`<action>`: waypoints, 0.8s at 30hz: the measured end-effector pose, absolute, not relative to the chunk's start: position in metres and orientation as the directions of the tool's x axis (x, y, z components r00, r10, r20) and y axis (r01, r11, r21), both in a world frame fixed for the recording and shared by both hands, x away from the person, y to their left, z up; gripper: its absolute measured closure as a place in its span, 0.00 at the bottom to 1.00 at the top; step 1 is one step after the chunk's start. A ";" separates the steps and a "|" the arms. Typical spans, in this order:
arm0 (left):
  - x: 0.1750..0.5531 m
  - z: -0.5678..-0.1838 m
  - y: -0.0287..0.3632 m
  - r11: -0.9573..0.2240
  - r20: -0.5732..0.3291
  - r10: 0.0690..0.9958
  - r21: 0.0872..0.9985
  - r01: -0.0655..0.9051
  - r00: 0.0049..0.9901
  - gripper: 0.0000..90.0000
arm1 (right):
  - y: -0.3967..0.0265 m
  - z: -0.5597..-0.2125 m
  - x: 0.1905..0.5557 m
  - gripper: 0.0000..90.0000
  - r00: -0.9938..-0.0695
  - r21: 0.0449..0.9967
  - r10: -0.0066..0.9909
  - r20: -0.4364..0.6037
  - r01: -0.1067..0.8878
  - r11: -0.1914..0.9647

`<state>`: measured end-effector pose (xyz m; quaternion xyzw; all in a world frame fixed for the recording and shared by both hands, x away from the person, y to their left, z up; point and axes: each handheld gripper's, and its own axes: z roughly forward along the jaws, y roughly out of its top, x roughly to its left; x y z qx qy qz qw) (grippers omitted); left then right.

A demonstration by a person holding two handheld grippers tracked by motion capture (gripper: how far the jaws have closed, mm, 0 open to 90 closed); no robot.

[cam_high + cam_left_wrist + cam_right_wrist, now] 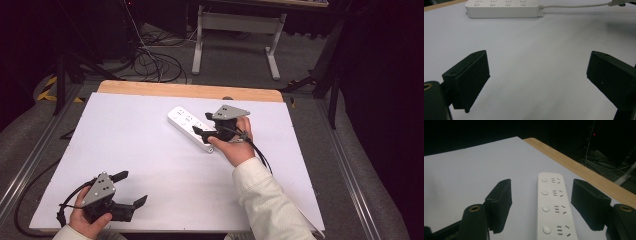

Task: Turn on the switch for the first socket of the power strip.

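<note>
A white power strip (187,122) with several sockets and round buttons lies flat toward the back of the white table top (150,155). My right gripper (202,125) hovers over the strip's near end, held in a hand in a cream sleeve. In the right gripper view, my right gripper (541,187) is open, its jaws either side of the power strip (554,207) and above it, touching nothing. My left gripper (131,188) rests at the front left, open and empty. In the left gripper view, my left gripper (537,57) faces the distant power strip (501,8).
The strip's white cord (574,5) trails off along the table. A wooden edge (190,90) borders the table's far side. Beyond it, loose cables (155,65) lie on the floor beside a white desk frame (235,30). Metal rails run along both sides.
</note>
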<state>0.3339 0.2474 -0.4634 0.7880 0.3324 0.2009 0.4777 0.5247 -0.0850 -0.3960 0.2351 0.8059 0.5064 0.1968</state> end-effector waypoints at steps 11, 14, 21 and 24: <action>0.335 -0.463 0.247 -0.323 0.004 0.714 0.889 0.324 0.701 0.06 | -0.115 -0.385 0.498 0.32 -0.802 0.930 0.595 -0.054 0.177 0.323; 0.335 -0.463 0.247 -0.322 0.004 0.712 0.890 0.322 0.702 0.06 | -0.120 -0.384 0.494 0.31 -0.800 0.935 0.598 -0.051 0.173 0.311; 0.335 -0.462 0.247 -0.323 0.008 0.713 0.891 0.318 0.701 0.06 | -0.139 -0.384 0.477 0.29 -0.795 0.944 0.605 -0.032 0.176 0.281; 0.334 -0.462 0.247 -0.314 -0.002 0.714 0.893 0.323 0.700 0.06 | -0.148 -0.389 0.469 0.29 -0.792 0.944 0.610 -0.032 0.175 0.278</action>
